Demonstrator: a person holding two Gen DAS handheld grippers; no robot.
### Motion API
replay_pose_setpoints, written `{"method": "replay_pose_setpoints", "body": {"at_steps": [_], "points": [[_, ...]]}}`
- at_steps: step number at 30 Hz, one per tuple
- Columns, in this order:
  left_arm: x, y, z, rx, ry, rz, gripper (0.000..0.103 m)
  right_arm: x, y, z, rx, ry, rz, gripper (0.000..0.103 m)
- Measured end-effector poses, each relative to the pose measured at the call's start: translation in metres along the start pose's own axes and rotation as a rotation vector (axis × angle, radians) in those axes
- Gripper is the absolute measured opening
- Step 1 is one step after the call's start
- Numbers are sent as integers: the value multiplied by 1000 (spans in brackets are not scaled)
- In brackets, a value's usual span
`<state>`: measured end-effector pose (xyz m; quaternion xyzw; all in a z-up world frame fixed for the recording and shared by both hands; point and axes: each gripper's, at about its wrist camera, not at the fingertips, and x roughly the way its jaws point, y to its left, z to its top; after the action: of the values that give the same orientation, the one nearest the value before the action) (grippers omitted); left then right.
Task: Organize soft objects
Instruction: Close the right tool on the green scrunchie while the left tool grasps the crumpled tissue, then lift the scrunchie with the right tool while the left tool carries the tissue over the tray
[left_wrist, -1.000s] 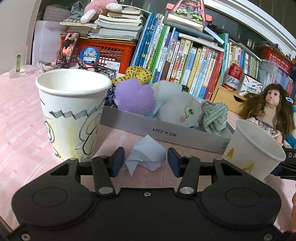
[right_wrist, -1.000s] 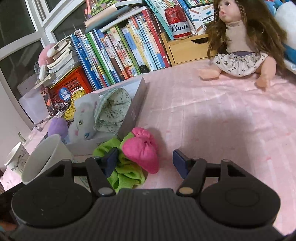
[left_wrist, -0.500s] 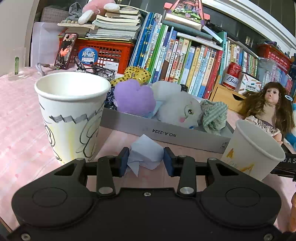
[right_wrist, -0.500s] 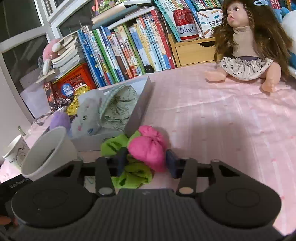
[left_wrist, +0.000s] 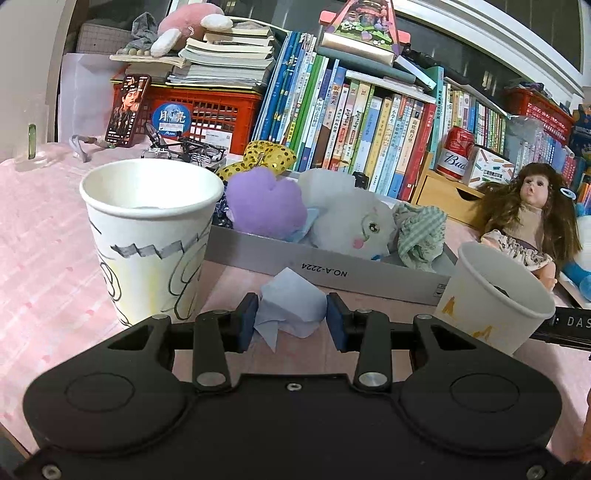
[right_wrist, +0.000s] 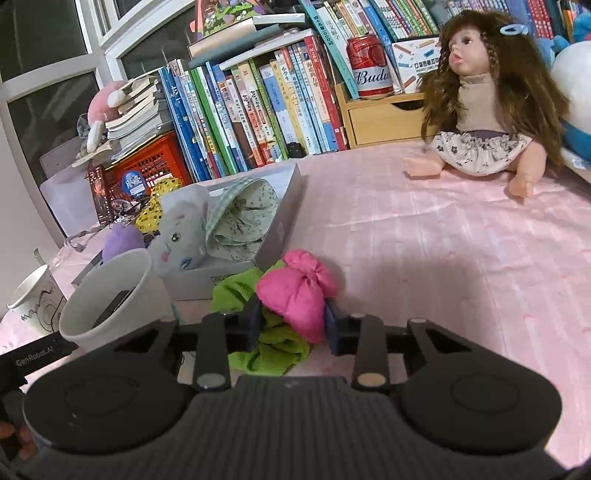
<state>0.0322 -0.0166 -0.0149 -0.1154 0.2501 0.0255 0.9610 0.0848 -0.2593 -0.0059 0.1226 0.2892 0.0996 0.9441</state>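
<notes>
1. pink-clothed surface (right_wrist: 424, 258) carries a grey box (left_wrist: 332, 271) of soft toys, at 12 o'clock in the left view.
2. only the right view shows the pink-and-green cloth bundle (right_wrist: 295, 295), clamped by the right hand-held gripper (right_wrist: 291, 325).
3. only the left view shows pale blue tissue (left_wrist: 291, 306), pinched by the left hand-held gripper (left_wrist: 290, 321) beside the doodled cup (left_wrist: 147, 236) at 10 o'clock.

The left hand-held gripper (left_wrist: 290, 322) was matte black with smooth round bosses, silver pivot screws and blue finger pads (left_wrist: 246, 322). The right hand-held gripper (right_wrist: 291, 325) had a ribbed grey-black top; white "GenRobot.AI" lettering showed at nine o'clock.
</notes>
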Motion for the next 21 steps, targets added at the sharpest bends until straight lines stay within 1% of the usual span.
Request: {"method": "replay_pose_setpoints", "body": {"at_steps": [8,21], "points": [[-7,0,4,18,-7,-15,38,-17,0,-2,-16,-21,-55,38],[-26,-13,20,82,-32,-65,38,-49,-2,6,15,-86,-109,38]]}}
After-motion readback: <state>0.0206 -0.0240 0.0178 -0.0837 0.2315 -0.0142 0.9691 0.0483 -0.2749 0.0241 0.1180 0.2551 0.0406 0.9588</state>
